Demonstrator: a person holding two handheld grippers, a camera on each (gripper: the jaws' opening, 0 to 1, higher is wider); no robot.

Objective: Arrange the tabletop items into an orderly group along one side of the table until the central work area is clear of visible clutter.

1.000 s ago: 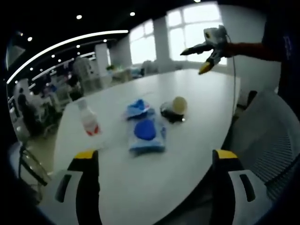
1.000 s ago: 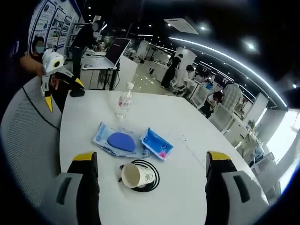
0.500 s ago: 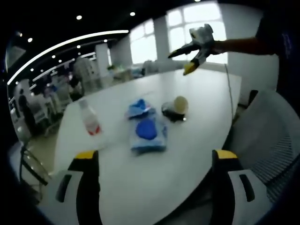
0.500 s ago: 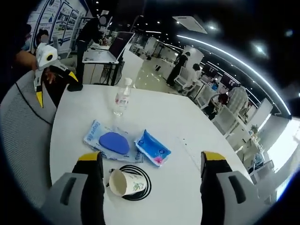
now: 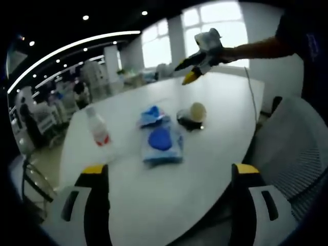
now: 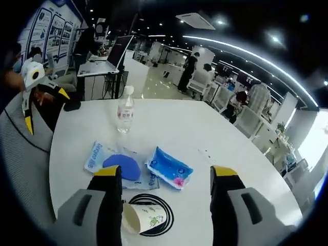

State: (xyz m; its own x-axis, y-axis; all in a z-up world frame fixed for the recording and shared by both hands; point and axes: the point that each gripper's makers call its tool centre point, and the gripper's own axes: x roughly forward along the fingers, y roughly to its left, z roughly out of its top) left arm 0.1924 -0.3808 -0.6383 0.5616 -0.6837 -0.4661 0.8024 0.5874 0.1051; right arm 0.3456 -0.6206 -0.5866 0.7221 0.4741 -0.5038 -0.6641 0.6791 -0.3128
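The right gripper (image 6: 165, 177) was held wide above a tipped paper cup (image 6: 136, 219), judged light and crushable, best taken gently across its wall.

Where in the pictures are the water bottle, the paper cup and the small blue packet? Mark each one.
water bottle (image 6: 124, 108): right gripper view, on its label.
paper cup (image 6: 139, 221): right gripper view, on its side wall, as it lies tipped over.
small blue packet (image 6: 169, 167): right gripper view, on its flat middle.

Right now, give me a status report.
Both grippers open, empty. Right gripper above tipped paper cup. Bottle, wipes pack, blue pouch mid-table.
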